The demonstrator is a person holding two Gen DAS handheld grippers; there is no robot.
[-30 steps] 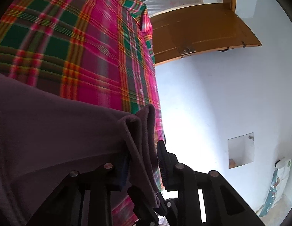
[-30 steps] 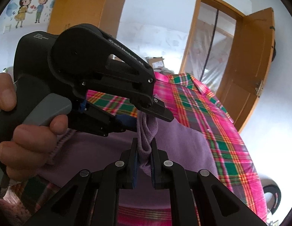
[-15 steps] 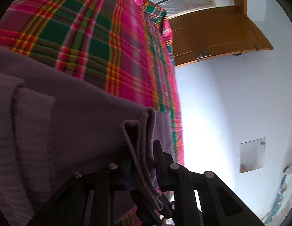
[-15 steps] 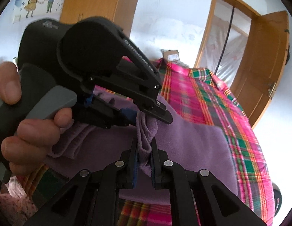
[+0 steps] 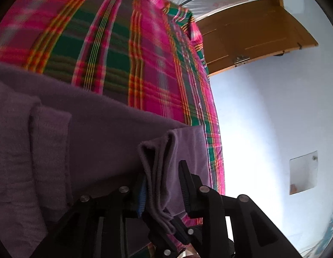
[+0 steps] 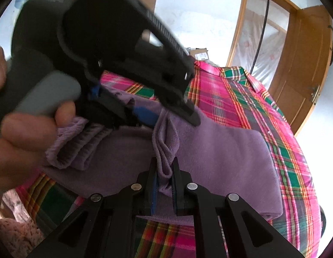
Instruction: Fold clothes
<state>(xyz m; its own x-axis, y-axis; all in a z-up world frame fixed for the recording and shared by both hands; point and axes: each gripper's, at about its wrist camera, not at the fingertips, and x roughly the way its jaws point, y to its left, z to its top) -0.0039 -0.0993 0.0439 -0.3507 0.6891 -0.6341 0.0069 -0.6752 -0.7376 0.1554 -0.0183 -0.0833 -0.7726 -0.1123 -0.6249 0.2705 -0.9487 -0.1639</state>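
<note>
The purple garment (image 6: 220, 150) is spread over the plaid-covered bed (image 6: 241, 99), filling the centre and lower middle of the right wrist view and the lower left of the left wrist view. Layers are already doubled: a bunched edge of several thicknesses is seen at frame centre, and a ribbed cuff or hem (image 6: 74, 146) is rolled at mid left, so the fold is judged partway through; squaring and flattening look to be left, though how many folds remain cannot be told. In the right wrist view the right gripper (image 6: 164, 185) is seen at lower centre, jaws narrow and clamped on the bunched edge, fabric standing up between them. Directly above, the left gripper (image 6: 157, 118) pinches the same ridge of cloth, held by a hand (image 6: 22, 133) at the left edge. In the left wrist view the left gripper (image 5: 164, 185) appears at lower centre with the folded layers (image 5: 157, 172) against the left pad; a gap shows at the right pad. A wooden door (image 6: 303, 73) stands at upper right.
</note>
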